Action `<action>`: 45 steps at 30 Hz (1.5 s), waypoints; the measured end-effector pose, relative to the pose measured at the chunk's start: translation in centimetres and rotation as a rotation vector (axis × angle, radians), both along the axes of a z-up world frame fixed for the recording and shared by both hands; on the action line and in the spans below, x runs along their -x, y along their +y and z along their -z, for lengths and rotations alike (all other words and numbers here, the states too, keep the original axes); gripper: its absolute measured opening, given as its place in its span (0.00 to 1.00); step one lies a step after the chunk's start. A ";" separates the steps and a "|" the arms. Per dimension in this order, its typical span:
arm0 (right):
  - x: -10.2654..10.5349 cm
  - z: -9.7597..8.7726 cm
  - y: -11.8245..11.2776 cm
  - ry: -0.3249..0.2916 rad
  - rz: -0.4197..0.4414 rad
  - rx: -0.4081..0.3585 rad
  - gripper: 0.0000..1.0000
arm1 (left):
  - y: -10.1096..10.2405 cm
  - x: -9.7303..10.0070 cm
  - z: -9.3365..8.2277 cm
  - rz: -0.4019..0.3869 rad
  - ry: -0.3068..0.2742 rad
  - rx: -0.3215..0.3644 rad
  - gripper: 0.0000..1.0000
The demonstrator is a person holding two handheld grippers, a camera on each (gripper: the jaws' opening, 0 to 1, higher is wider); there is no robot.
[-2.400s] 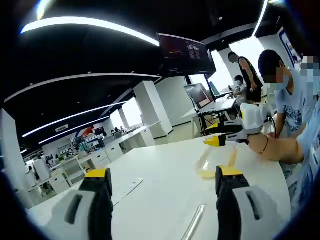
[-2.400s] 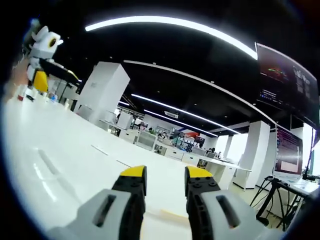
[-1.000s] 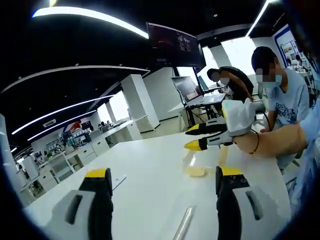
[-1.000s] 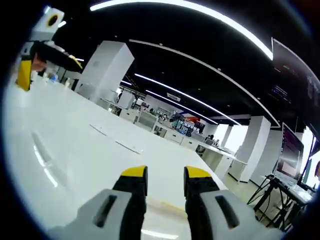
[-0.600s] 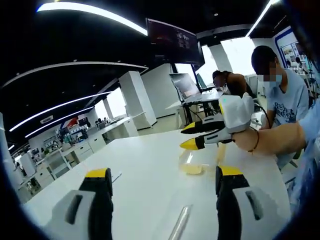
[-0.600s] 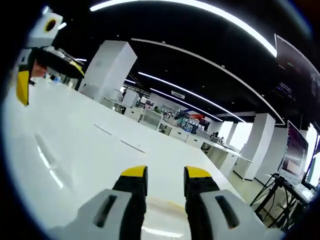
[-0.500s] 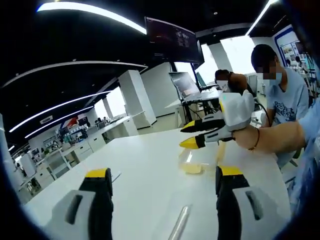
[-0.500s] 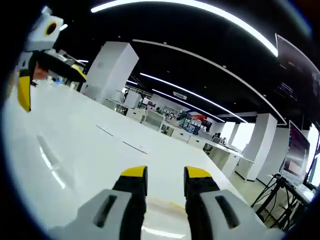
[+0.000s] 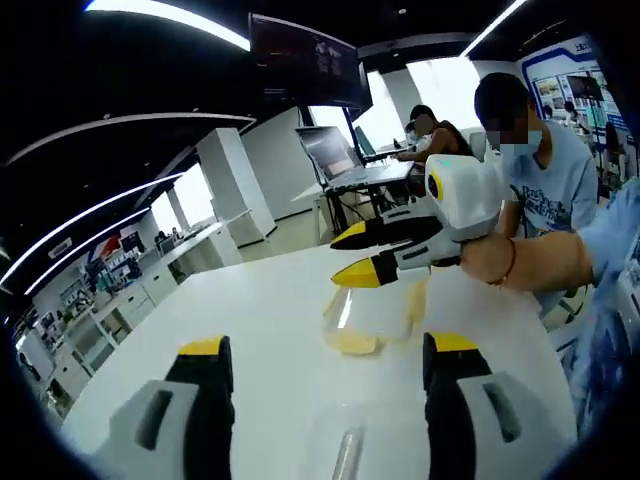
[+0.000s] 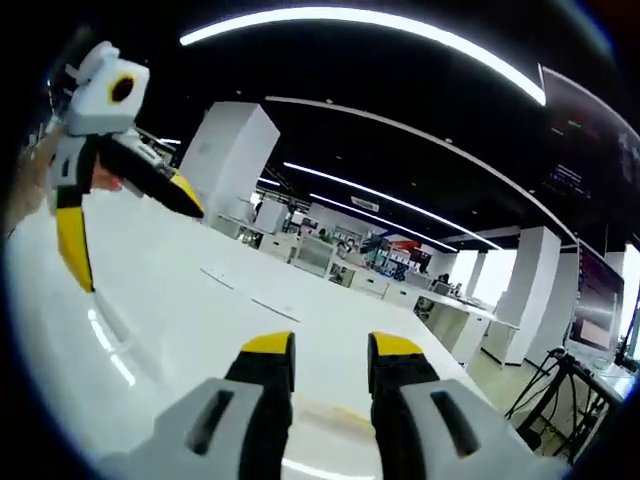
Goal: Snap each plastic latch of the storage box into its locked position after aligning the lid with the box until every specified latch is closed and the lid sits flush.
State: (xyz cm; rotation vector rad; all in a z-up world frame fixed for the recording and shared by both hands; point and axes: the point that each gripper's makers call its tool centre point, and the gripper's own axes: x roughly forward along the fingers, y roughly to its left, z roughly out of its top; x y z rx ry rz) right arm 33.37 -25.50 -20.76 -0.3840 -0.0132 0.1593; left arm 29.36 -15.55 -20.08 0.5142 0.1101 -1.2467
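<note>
In the left gripper view a clear storage box (image 9: 352, 318) with pale yellow latches sits on the white table (image 9: 260, 330). A clear lid (image 9: 345, 455) lies close in front, between my own jaws. My left gripper (image 9: 328, 350) is open wide, low over the table and short of the box. My right gripper (image 9: 352, 254), held in a hand, hovers just above the box with its yellow-tipped jaws a little apart and nothing between them. In the right gripper view my right gripper (image 10: 331, 346) stands narrowly open over a pale yellow strip (image 10: 325, 412). The left gripper (image 10: 130, 225) shows at upper left.
A seated person (image 9: 545, 170) is at the table's right end, another (image 9: 432, 130) works at a far desk with a laptop (image 9: 330, 155). A dark screen (image 9: 305, 62) hangs overhead. Flat strips (image 10: 250, 295) lie on the table farther off.
Both views have shifted with the hands. The two grippers have come closer together: the right gripper now hangs lower over the box, and the left gripper looms larger in the right gripper view.
</note>
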 end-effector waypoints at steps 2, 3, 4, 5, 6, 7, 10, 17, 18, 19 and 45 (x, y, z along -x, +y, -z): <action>0.2 0.2 -0.3 0.003 0.008 0.003 0.28 | -1.1 -0.1 0.7 0.026 0.012 -0.036 0.74; 0.2 0.3 -0.5 0.007 0.011 0.000 0.28 | -1.7 -0.3 0.9 0.035 0.017 -0.049 0.73; 0.2 0.5 -0.6 0.018 0.014 -0.007 0.28 | -2.0 -0.3 1.1 0.042 0.022 -0.058 0.72; 0.2 0.6 -0.7 0.022 0.014 -0.009 0.28 | -2.6 -0.5 1.5 0.054 0.035 -0.079 0.72; 0.3 0.7 -0.7 0.027 0.015 -0.009 0.28 | -3.1 -0.7 1.7 0.057 0.043 -0.083 0.71; 0.4 0.8 -0.8 0.029 0.019 -0.006 0.28 | -3.5 -0.8 1.9 0.067 0.047 -0.094 0.70; 0.5 0.8 -1.3 0.027 0.037 0.007 0.28 | -4.1 -1.2 3.2 0.092 0.059 -0.168 0.70; 0.9 0.7 -1.6 0.032 0.038 0.006 0.28 | -5.4 -2.8 5.7 0.091 0.079 -0.275 0.66; 1.1 0.7 -1.7 0.030 0.037 0.006 0.28 | -5.7 -2.9 5.9 0.100 0.085 -0.286 0.66; 1.1 0.6 -1.7 0.029 0.038 0.010 0.28 | -6.0 -3.0 6.3 0.110 0.092 -0.302 0.66; 2.1 2.7 -3.0 0.070 0.026 0.049 0.29 | -9.0 -3.9 13.7 0.226 0.217 -0.511 0.46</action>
